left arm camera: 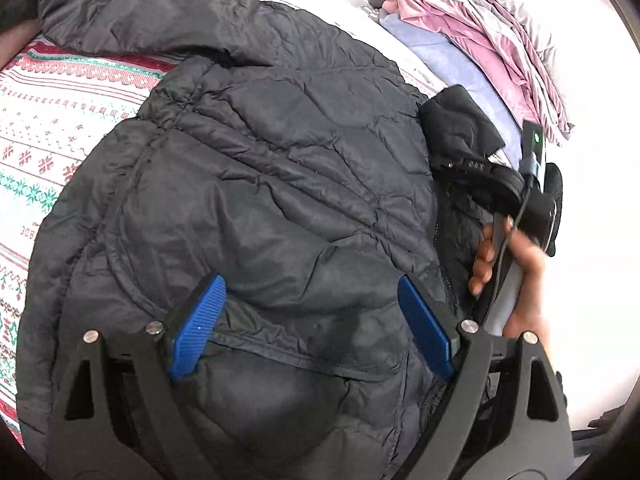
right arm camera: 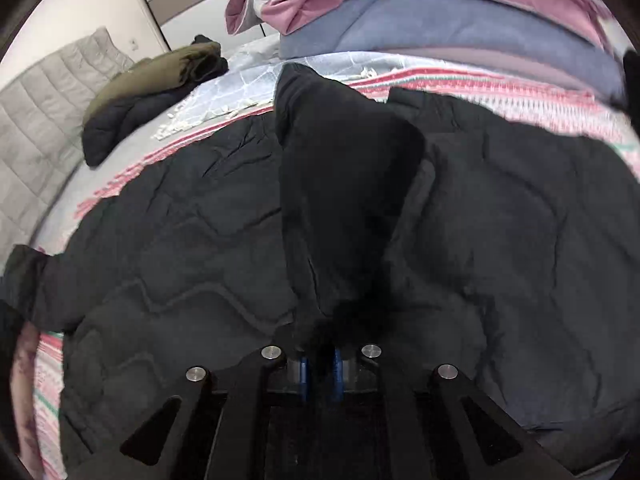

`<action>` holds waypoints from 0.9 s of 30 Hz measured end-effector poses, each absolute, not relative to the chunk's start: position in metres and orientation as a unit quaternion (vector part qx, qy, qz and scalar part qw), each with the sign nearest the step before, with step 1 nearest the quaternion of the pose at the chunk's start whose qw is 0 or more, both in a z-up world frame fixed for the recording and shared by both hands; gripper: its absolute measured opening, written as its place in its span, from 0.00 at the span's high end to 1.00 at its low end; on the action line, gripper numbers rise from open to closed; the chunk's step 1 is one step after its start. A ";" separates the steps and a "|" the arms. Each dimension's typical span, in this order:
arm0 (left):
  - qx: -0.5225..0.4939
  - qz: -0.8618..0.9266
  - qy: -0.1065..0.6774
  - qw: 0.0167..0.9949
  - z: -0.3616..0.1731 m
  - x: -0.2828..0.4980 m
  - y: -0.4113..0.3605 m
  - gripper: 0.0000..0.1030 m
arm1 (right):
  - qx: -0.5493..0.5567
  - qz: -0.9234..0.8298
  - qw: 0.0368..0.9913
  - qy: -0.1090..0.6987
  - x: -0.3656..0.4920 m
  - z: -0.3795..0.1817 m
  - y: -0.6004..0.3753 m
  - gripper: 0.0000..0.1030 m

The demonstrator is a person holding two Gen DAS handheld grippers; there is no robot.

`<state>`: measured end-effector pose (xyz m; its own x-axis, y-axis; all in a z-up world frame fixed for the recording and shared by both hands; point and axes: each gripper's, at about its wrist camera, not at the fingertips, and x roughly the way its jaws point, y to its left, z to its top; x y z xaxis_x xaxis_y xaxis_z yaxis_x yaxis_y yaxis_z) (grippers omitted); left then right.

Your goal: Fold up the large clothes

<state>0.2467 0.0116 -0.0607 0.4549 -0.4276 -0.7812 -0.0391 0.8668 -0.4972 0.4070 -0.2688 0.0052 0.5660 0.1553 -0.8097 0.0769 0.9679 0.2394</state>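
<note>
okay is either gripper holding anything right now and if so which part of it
The right gripper is shut on the black quilted jacket, pinching a lifted flap of dark fabric, seemingly a sleeve end or edge. The left gripper is open above the jacket, holding nothing.

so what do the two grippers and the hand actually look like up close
Both grippers are matte black linkage frames with triangular cut-outs and round silver pivot pins. The left gripper has ribbed bright blue pads on its fingers; the right gripper shows the same blue. The bare hand wraps a black handle with a thin black cable and a small green light.
</note>
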 end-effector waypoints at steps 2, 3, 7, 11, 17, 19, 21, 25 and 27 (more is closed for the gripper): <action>-0.228 -0.119 0.510 0.821 -0.061 0.248 0.009 0.15 | 0.130 0.037 0.876 0.463 0.401 0.008 -0.271 0.90; -0.225 -0.119 0.511 0.821 -0.061 0.248 0.007 0.15 | 0.130 0.044 0.876 0.462 0.401 0.010 -0.272 0.90; -0.221 -0.120 0.510 0.823 -0.060 0.249 0.004 0.15 | 0.120 0.072 0.878 0.458 0.388 0.020 -0.266 0.84; -0.225 -0.129 0.511 0.819 -0.060 0.250 0.007 0.15 | 0.124 0.112 0.870 0.463 0.376 0.024 -0.258 0.72; -0.228 -0.133 0.506 0.821 -0.057 0.253 0.009 0.15 | 0.156 0.167 0.867 0.444 0.366 0.037 -0.255 0.50; -0.227 -0.132 0.507 0.821 -0.058 0.253 0.008 0.15 | 0.178 0.155 0.867 0.439 0.366 0.036 -0.257 0.47; -0.228 -0.132 0.507 0.821 -0.058 0.254 0.007 0.15 | 0.201 0.146 0.860 0.446 0.370 0.026 -0.258 0.45; -0.235 -0.132 0.506 0.820 -0.057 0.255 0.011 0.15 | 0.242 0.180 0.828 0.473 0.371 0.002 -0.246 0.44; -0.236 -0.131 0.505 0.820 -0.057 0.255 0.013 0.15 | 0.263 0.209 0.821 0.462 0.368 0.000 -0.241 0.44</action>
